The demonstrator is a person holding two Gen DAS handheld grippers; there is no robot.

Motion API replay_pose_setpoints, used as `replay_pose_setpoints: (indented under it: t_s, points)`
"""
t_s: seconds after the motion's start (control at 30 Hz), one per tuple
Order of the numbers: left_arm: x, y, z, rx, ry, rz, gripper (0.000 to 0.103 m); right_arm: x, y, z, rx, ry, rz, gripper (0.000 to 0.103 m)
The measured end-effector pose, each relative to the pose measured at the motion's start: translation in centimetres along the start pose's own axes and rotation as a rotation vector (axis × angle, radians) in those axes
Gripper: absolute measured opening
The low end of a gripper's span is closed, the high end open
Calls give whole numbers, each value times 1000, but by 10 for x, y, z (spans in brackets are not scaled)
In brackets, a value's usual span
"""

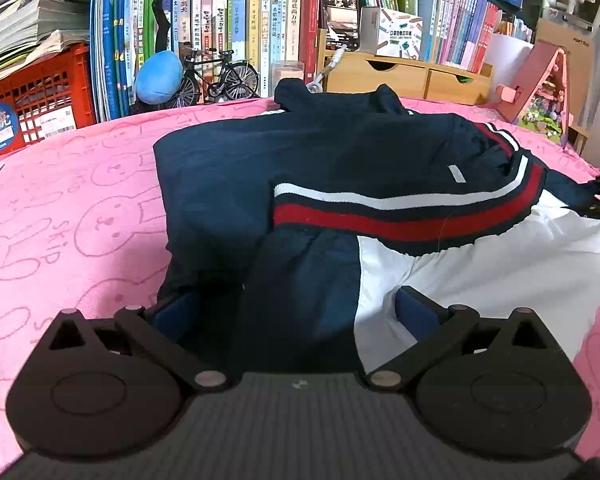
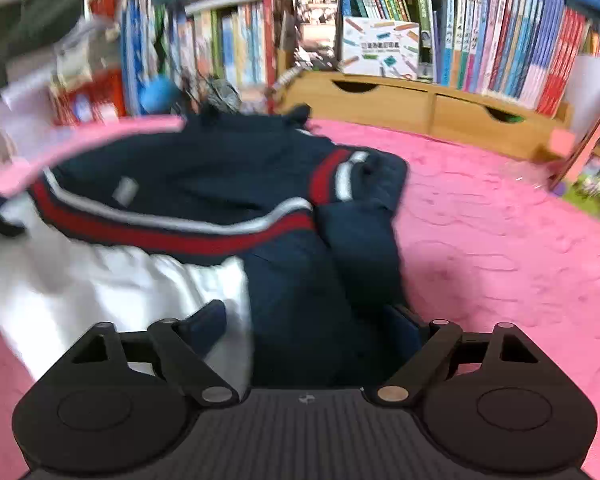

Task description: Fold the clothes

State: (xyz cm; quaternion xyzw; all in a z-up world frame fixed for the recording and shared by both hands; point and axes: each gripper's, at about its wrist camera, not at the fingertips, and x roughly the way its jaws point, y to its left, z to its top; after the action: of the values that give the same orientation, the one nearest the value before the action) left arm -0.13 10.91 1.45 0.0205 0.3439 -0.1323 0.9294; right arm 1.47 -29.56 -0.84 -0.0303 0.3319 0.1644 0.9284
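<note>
centrally on the pink towel-covered surface (image 1: 80, 208) lies the navy, white and red jacket (image 1: 340, 184). left claw (image 1: 300, 312) and right claw (image 2: 312, 320) both spread wide, released, straddling its lower edge.

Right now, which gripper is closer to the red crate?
Left. The left gripper is at the jacket end toward the red crate; the right gripper is at the opposite end.

I count one jacket (image 1: 340, 184); one pink towel (image 1: 80, 208); one model bicycle (image 1: 216, 78); one red crate (image 1: 36, 96); two drawers (image 1: 412, 76).
</note>
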Motion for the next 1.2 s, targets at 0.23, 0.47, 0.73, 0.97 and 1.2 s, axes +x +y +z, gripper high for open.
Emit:
replay_pose_setpoints:
  t_s: [0.23,0.47,0.73,0.97,1.2]
  points:
    - [-8,-1,0,-13,6,9,103,-1,-8,-7,10,3,-102,101]
    - [-49,2,3,8,-93,-125,103,-32,3,-5,-30,-84,-32,100]
    - [-16,-10,23,-29,-47,-232,103,-16,31,16,-88,-63,65,72]
    - [4,-17,18,46,27,-185,103,7,42,16,-144,-22,57,72]
    - [10,-11,19,22,30,-161,103,13,33,23,-145,-32,48,72]
